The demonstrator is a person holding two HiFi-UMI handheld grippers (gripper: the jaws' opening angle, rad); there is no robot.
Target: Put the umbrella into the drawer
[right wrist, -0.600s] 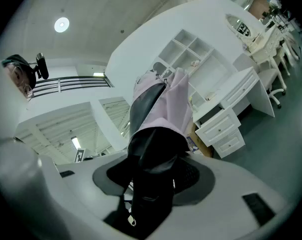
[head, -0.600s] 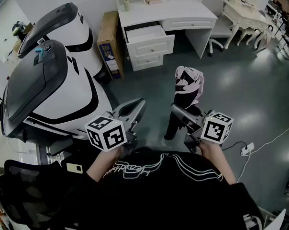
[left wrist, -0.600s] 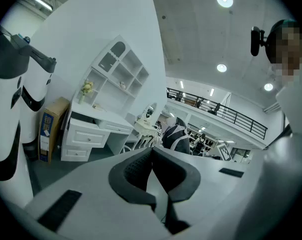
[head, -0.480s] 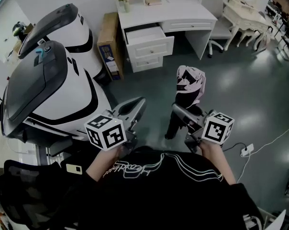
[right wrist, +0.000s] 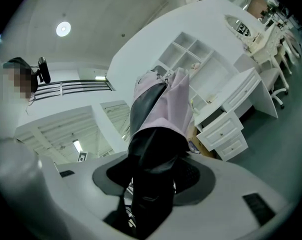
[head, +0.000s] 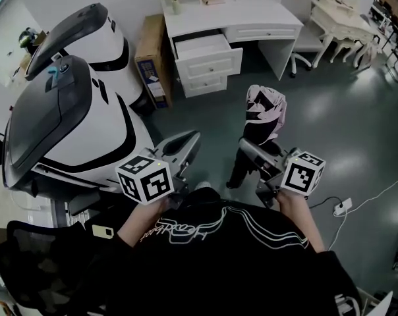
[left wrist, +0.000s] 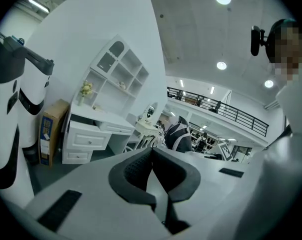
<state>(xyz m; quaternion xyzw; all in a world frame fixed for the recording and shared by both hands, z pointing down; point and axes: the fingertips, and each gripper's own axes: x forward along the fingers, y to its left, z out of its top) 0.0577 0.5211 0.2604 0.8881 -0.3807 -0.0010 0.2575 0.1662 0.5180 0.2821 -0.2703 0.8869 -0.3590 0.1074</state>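
Observation:
A folded umbrella, pink, black and white, stands upright in my right gripper, which is shut on its black lower part. In the right gripper view the umbrella fills the gap between the jaws. My left gripper is shut with nothing in it; its dark pads meet in the left gripper view. The white desk stands ahead across the floor, and its top drawer is pulled open. Both grippers are well short of the desk.
A large white and black machine stands close on the left. A cardboard box leans beside the desk. A white chair and another white table are at the right. A cable and plug lie on the grey floor.
The desk and the umbrella have shifted slightly in the head view as the person steps forward. Both grippers keep their hold and pose.

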